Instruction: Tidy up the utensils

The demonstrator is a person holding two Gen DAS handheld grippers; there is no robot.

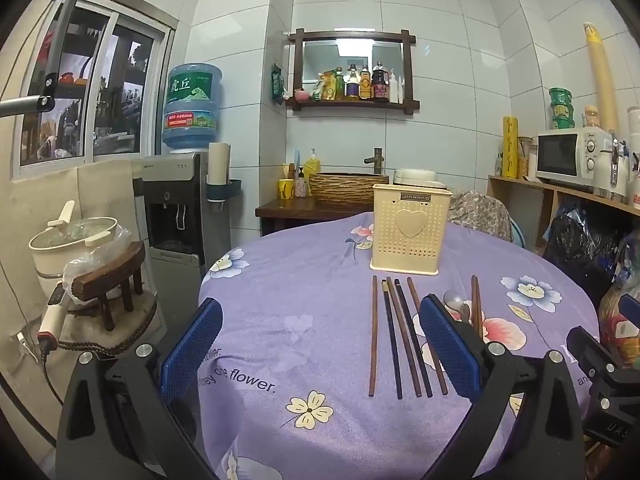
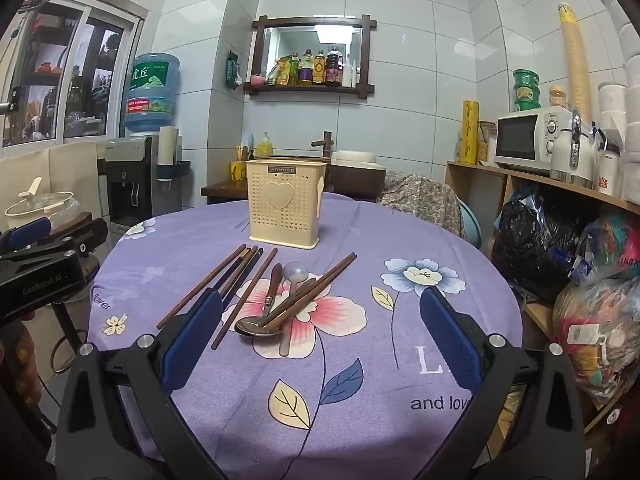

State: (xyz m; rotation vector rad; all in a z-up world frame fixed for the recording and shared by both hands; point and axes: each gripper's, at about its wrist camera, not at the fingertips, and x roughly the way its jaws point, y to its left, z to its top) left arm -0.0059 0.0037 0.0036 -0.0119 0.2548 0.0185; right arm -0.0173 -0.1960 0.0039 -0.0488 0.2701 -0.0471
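A cream perforated utensil holder (image 1: 410,232) (image 2: 284,206) stands upright at the far side of the round table. Several dark and brown chopsticks (image 1: 404,336) (image 2: 224,284) lie side by side in front of it. Right of them lie a metal spoon (image 2: 258,326), a grey spoon (image 2: 294,276) and two more chopsticks (image 2: 316,288) crossing them. My left gripper (image 1: 320,340) is open and empty, hovering near the chopsticks. My right gripper (image 2: 320,332) is open and empty above the spoons.
The table wears a purple flowered cloth (image 2: 360,380). A water dispenser (image 1: 176,208), a pot (image 1: 72,240) and a small stool stand at left. Shelves with a microwave (image 2: 524,140) and full bags (image 2: 600,320) stand at right.
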